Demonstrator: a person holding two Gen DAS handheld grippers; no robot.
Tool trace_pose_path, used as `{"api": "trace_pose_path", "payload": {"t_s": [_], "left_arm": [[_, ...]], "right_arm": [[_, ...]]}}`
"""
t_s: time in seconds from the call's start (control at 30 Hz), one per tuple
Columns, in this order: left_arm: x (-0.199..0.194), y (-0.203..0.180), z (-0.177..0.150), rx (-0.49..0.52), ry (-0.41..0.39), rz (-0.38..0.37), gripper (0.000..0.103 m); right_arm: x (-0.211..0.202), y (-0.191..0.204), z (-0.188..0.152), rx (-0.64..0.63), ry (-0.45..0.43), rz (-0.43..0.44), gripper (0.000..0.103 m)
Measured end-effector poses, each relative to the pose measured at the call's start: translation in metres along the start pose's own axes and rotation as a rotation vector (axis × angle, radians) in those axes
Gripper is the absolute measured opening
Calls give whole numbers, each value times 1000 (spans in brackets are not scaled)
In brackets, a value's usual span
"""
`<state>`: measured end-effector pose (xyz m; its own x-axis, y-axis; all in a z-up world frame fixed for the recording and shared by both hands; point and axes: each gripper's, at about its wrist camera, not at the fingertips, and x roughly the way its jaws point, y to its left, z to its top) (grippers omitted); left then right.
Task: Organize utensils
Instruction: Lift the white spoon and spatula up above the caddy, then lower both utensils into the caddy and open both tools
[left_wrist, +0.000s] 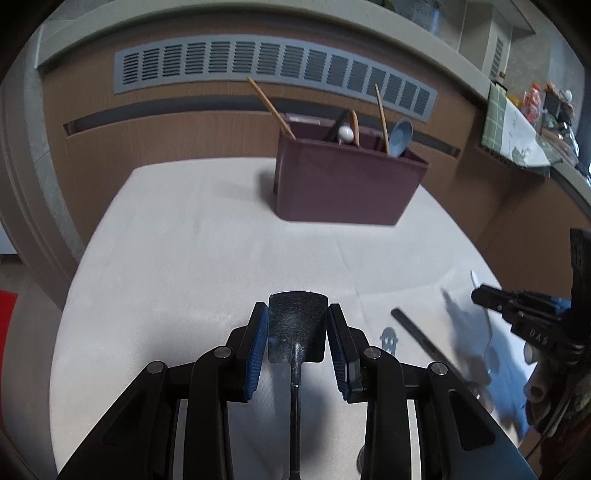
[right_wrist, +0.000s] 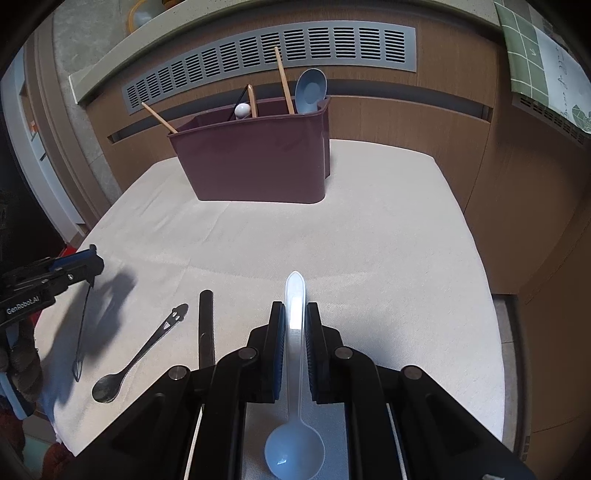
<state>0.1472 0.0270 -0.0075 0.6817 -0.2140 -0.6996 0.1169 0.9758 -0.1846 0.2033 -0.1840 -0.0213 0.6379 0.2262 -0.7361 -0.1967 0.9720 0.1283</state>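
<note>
My left gripper (left_wrist: 297, 328) is shut on the flat wide end of a dark metal utensil (left_wrist: 297, 325), held above the white cloth; it also shows at the left of the right wrist view (right_wrist: 86, 264), with the thin utensil (right_wrist: 82, 328) hanging down. My right gripper (right_wrist: 295, 332) is shut on the handle of a clear plastic spoon (right_wrist: 294, 369), bowl toward the camera. A maroon utensil holder (left_wrist: 343, 181) (right_wrist: 255, 158) stands at the far side with chopsticks (right_wrist: 283, 79), a blue spoon (right_wrist: 311, 90) and other utensils in it.
On the cloth-covered table (right_wrist: 369, 258) lie a metal spoon with a smiley handle (right_wrist: 142, 354) and a black stick-like utensil (right_wrist: 206, 328), near the front left. Wooden cabinets with a grey vent (right_wrist: 273, 51) stand behind the table.
</note>
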Motion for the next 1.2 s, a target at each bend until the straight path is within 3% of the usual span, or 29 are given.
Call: {"api": "trace_pose_path", "payload": {"t_s": [0.23,0.4,0.5,0.53,0.57,0.7,0.8,0.93,1.2], "left_arm": [[-8,-5,21,-18,-130,7,33],[-1,-3,42,-50,-145,-33,32],[-21,-5,71,-74,-230,-74,31],[-31,-7,86,-84,-266,-110,29],[-44,-10,103,-88,-310,-142,6],[-87,-28,168,-29,-494,-171,6],[-94,-34,196,-2,-551,-169,6],[-69,-33,210,7,-526,-153,6],[1,-13,191,-41,-363,-128,6]], "right_arm": [[1,1,12,-6,-45,-1,10],[21,-1,23,5,-40,17,10],[19,-3,38,13,-80,42,10],[13,-3,48,21,-106,61,10],[4,-3,59,24,-141,76,10],[-64,7,134,-33,-384,91,10],[-104,13,182,-70,-531,86,10],[-112,16,208,-102,-606,84,10],[-66,9,214,-96,-530,47,10]]}}
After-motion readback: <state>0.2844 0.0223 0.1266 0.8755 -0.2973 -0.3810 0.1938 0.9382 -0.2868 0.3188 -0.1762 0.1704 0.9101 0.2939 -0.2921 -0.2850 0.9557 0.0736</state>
